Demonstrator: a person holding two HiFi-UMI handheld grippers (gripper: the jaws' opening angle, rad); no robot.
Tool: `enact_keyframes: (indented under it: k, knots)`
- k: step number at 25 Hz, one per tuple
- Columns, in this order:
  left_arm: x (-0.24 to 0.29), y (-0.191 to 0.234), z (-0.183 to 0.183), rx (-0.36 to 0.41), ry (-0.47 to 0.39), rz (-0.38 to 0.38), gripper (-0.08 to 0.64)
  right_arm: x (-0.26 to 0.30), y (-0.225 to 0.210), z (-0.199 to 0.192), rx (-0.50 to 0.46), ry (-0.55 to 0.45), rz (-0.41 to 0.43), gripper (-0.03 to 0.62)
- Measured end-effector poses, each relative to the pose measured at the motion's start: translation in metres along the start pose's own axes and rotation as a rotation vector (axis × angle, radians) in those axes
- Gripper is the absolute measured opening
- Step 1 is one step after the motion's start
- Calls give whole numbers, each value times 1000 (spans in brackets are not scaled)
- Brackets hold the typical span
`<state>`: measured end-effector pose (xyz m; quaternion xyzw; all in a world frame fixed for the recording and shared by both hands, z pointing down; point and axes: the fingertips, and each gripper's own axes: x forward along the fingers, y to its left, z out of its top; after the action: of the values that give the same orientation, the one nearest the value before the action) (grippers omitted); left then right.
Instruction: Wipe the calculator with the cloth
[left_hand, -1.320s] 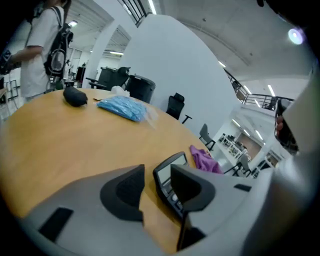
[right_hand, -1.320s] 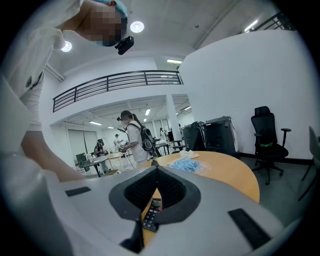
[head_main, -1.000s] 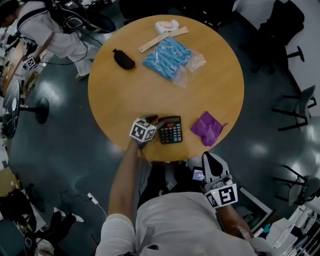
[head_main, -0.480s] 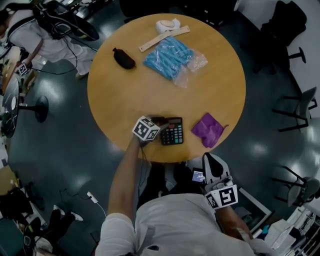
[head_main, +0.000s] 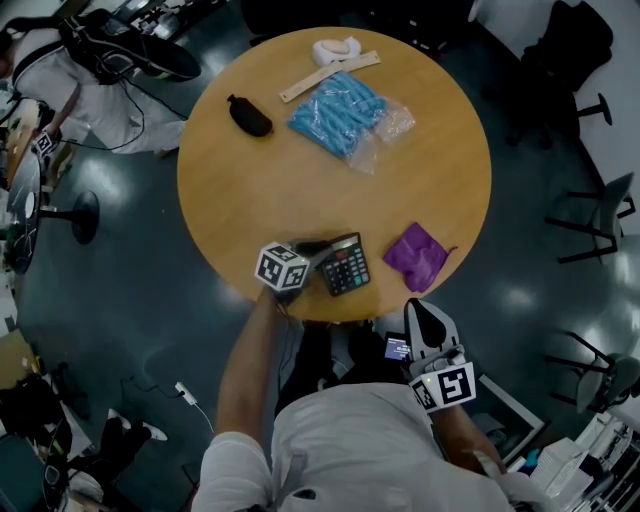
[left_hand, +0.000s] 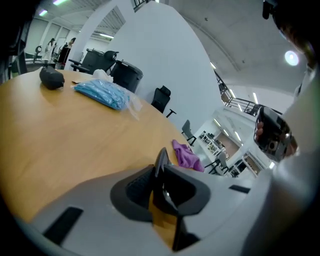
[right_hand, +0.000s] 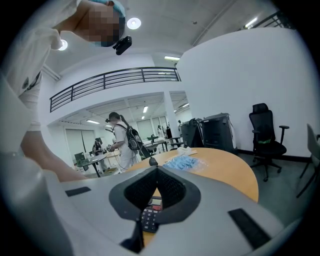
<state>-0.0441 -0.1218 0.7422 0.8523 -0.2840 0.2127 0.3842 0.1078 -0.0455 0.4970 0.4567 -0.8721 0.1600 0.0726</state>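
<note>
The black calculator (head_main: 344, 266) lies askew near the front edge of the round wooden table (head_main: 250, 190). My left gripper (head_main: 318, 250) comes at it from the left, and its jaws are closing on the calculator's left edge. That edge shows as a thin dark fin (left_hand: 161, 155) pinched between the pads of the left gripper (left_hand: 159, 167). The purple cloth (head_main: 416, 256) lies crumpled to the calculator's right, untouched, and shows as a purple cloth (left_hand: 186, 155) beyond the jaws. My right gripper (head_main: 430, 330) hangs shut off the table by my body. Below its closed tips (right_hand: 157, 169) I see the calculator (right_hand: 149, 214).
At the table's far side lie a black pouch (head_main: 249, 117), a blue packet in clear plastic (head_main: 340, 112), a wooden strip (head_main: 328, 77) and a white roll (head_main: 333, 50). Office chairs (head_main: 590, 215) stand to the right. A person (head_main: 75, 70) bends at the far left.
My left gripper's jaws have closed onto the calculator's left edge. The calculator has turned and now sits askew. The right gripper has not moved.
</note>
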Motion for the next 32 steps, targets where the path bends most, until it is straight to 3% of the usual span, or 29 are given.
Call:
enact_keyframes:
  k: [7,13,18,22,28,30,32]
  knots:
    - [-18,-13,-6,-113,-125,94,54,2,1,-1,-10,-9,8,15]
    - [-35,-23,-17,-277,-237,214,49,5,3,-3,-19,-15,16,15]
    - [-67,-32,-8,-360,-384,267,49,10,-19,-12,-71,21,-21,15]
    - [-99,-48,3,-350,-464,286,49,23,-58,-39,-88,142,-46,17]
    - [-149,-70,8,-341,-553,339,49,58,-120,-101,-90,400,-47,33]
    - [-164,-74,10,-358,-587,354,49,66,-135,-130,-69,511,-36,179]
    - [-175,-78,10,-370,-606,368,49,72,-145,-157,-67,607,-29,220]
